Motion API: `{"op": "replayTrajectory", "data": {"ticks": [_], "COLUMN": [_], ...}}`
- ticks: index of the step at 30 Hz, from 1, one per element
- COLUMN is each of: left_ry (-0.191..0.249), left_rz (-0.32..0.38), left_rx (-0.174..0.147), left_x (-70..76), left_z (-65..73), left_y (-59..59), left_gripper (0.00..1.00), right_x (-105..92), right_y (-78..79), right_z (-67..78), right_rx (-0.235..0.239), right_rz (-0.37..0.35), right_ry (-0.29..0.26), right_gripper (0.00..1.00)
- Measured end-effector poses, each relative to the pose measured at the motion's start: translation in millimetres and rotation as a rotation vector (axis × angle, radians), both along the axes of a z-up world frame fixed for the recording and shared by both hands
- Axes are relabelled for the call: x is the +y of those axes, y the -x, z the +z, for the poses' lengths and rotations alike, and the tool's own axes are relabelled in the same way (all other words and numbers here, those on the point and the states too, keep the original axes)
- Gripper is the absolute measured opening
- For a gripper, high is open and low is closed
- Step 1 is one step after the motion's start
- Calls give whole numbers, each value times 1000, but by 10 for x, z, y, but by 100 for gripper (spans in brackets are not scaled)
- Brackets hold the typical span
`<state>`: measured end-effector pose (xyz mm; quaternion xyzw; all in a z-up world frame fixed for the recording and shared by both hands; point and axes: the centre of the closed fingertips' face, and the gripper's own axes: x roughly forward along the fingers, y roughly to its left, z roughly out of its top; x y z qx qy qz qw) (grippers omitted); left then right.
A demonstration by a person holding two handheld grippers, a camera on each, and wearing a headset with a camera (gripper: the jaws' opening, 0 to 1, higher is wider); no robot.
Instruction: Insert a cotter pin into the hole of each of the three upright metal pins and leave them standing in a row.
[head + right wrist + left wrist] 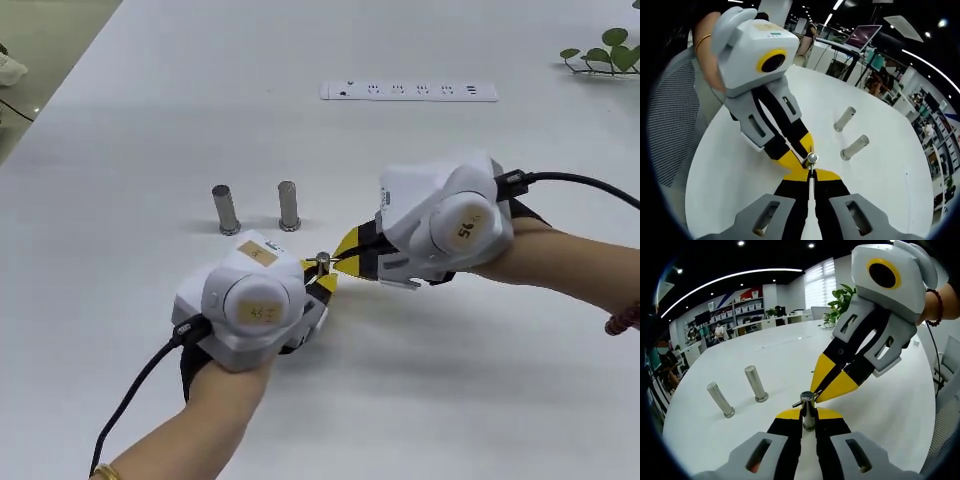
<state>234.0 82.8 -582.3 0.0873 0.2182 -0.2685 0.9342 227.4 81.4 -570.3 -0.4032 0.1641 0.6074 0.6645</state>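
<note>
I clamp near pin (807,409) upright in left gripper (320,281); right gripper (341,263), closed on cotter pin (797,403), at its hole. Left pin (226,208), middle pin (288,204), 11 o'clock, look bare: two remain.

The left gripper (318,283) points up and to the right, its jaws squeezed tight on a metal pin (322,262). The right gripper (347,262) points left, its tips pinched on a thin cotter pin (797,403). The two grippers meet nose to nose.
</note>
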Motion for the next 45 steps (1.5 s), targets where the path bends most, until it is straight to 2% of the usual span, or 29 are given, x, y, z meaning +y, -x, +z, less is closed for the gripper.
{"op": "replayTrajectory", "data": {"ticks": [6, 14, 17, 35, 45], "left_ry": [-4, 0, 1, 3, 9], "left_rz": [4, 4, 6, 9, 11], "left_rx": [-1, 1, 1, 1, 4], "left_x": [-3, 1, 1, 10, 16], "left_z": [0, 2, 1, 0, -3], "left_y": [0, 0, -3, -13, -8], "left_gripper": [6, 6, 6, 6, 6], "right_x": [-38, -140, -139, -43, -12], "right_y": [45, 35, 27, 29, 30], "right_z": [10, 98, 114, 123, 129], "right_rx": [-3, -3, -3, 16, 11], "right_rz": [-9, -45, -51, -56, -48], "right_ry": [-8, -20, -25, -46, -50], "right_gripper": [4, 2, 0, 0, 0]}}
